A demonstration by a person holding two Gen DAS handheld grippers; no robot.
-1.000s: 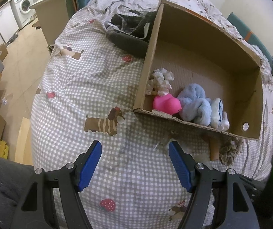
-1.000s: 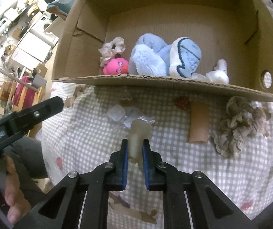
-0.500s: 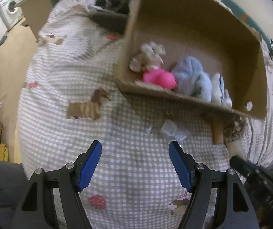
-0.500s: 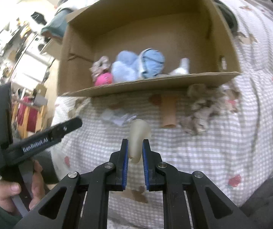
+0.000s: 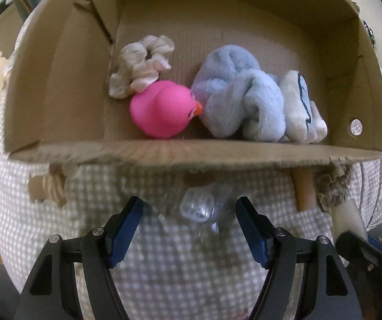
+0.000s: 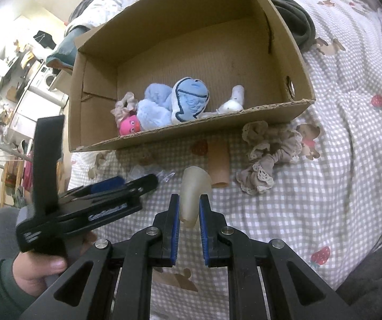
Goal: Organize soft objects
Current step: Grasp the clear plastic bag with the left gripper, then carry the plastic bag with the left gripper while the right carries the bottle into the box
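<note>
My left gripper (image 5: 191, 214) hangs just over the checked bedspread (image 5: 164, 266) with a crumpled clear plastic piece (image 5: 197, 208) between its blue pads; the jaws are closing and the pads do not touch it. My right gripper (image 6: 189, 205) is shut on a cream soft tube-shaped piece (image 6: 193, 186), held above the bedspread. Behind both stands an open cardboard box (image 5: 164, 154) holding a pink rubber duck (image 5: 164, 109), a light blue plush (image 5: 233, 98), a pale scrunchie (image 5: 140, 64) and a white plush with a dark line (image 5: 296, 106).
A tan tube (image 6: 218, 165) and a beige lace scrunchie (image 6: 268, 154) lie on the bedspread in front of the box. A dark garment (image 6: 297, 26) lies behind the box. A hand (image 6: 39, 266) holds the left gripper (image 6: 143, 185) at the lower left.
The left gripper has dropped and moved in towards the box front, and now straddles the clear plastic with narrower jaws. The right gripper has pulled back and rolled, still gripping the cream piece.
</note>
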